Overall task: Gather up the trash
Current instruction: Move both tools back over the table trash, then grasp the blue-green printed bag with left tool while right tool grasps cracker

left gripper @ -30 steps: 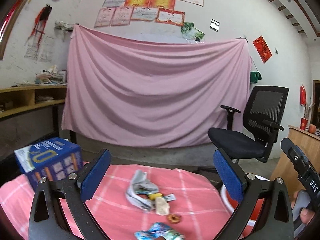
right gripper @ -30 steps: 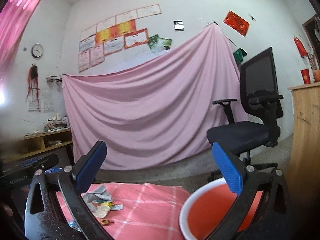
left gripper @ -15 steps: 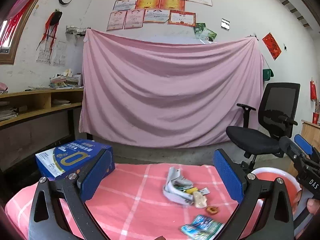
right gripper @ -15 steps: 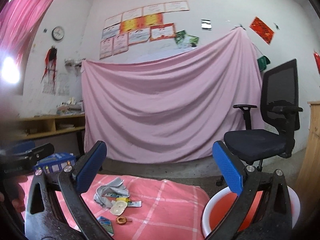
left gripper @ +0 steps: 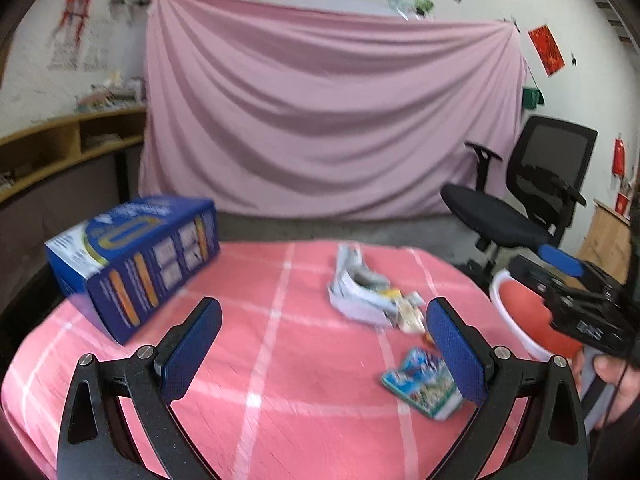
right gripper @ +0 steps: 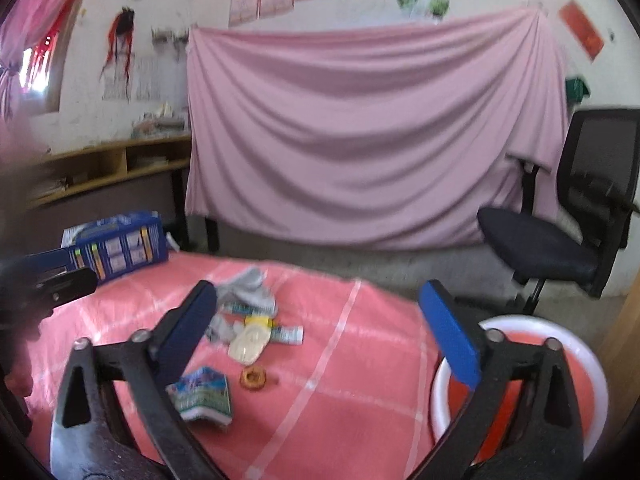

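Trash lies on a pink checked tablecloth (left gripper: 280,360): crumpled grey paper (left gripper: 356,292) (right gripper: 248,288), a pale lid (right gripper: 248,344), a small brown ring (right gripper: 253,378) and a blue-green snack packet (left gripper: 420,380) (right gripper: 202,396). My left gripper (left gripper: 324,348) hovers open above the cloth, left of the packet, holding nothing. My right gripper (right gripper: 316,332) is open and empty too, above the table's right side, with the packet by its left finger. A red basin with a white rim (right gripper: 560,332) (left gripper: 508,312) stands off the table's right edge.
A blue carton (left gripper: 132,264) (right gripper: 116,244) lies on the table's far left. A black office chair (left gripper: 532,200) (right gripper: 572,216) stands behind the basin. A pink sheet (left gripper: 328,120) hangs on the back wall; wooden shelves (left gripper: 68,140) run along the left.
Both views have tilted down and drawn closer to the table, so the trash and the basin look larger. Both grippers stayed open.
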Demonstrator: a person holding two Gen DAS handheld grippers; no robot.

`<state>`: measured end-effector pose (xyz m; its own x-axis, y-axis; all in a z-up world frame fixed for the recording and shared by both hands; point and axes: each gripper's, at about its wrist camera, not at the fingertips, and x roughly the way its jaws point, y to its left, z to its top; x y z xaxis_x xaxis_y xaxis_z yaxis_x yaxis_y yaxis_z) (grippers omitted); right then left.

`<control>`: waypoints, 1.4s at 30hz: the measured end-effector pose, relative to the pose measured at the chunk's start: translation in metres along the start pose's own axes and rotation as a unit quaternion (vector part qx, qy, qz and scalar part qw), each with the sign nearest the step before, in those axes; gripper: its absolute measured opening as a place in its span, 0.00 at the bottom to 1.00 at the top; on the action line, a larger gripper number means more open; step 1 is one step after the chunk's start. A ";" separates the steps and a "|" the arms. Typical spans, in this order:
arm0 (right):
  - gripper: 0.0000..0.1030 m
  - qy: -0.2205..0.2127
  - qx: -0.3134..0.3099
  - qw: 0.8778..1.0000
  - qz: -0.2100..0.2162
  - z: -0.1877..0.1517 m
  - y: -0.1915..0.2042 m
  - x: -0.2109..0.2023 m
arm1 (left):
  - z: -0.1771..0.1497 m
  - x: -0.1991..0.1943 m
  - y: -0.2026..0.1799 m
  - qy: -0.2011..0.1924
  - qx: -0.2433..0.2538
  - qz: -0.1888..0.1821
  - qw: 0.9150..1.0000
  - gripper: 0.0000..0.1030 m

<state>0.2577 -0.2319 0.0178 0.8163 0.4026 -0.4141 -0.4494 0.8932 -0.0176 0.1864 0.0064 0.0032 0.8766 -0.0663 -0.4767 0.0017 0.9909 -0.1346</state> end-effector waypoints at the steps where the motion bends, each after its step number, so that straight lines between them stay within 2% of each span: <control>1: 0.96 0.013 0.002 1.000 0.002 -0.002 -0.001 0.003 | 0.000 0.002 -0.001 0.011 0.001 -0.006 1.000 0.97; 5: 0.83 0.082 0.007 0.996 0.012 -0.014 -0.009 0.022 | -0.005 0.016 -0.011 0.060 0.016 -0.035 0.997 0.97; 8: 0.78 0.117 0.010 0.993 0.017 -0.023 -0.011 0.030 | -0.009 0.025 -0.019 0.093 0.029 -0.060 0.993 0.96; 15: 0.74 0.154 0.022 0.987 0.023 -0.028 -0.017 0.039 | -0.015 0.040 -0.038 0.152 0.068 -0.116 0.979 0.94; 20: 0.73 0.164 0.033 0.986 0.023 -0.028 -0.021 0.043 | -0.017 0.057 -0.053 0.197 0.095 -0.149 0.964 0.92; 22: 0.73 0.167 0.036 0.985 0.022 -0.028 -0.023 0.044 | -0.017 0.066 -0.056 0.215 0.099 -0.155 0.959 0.88; 26: 0.73 0.174 0.042 0.983 0.025 -0.029 -0.025 0.048 | -0.012 0.079 -0.059 0.234 0.095 -0.165 0.953 0.77; 27: 0.73 0.176 0.043 0.983 0.027 -0.030 -0.024 0.049 | -0.011 0.082 -0.058 0.239 0.093 -0.167 0.952 0.70; 32: 0.73 0.189 0.038 0.981 0.037 -0.032 -0.022 0.055 | -0.010 0.079 -0.057 0.234 0.089 -0.165 0.954 0.62; 42: 0.70 0.211 0.010 0.975 0.071 -0.033 -0.005 0.064 | -0.005 0.060 -0.016 0.215 0.031 -0.093 0.972 0.61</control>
<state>0.3004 -0.2173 -0.0388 0.5225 0.4076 -0.7489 -0.5358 0.8402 0.0835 0.2367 -0.0142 -0.0277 0.5761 -0.2750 -0.7697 0.1825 0.9612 -0.2068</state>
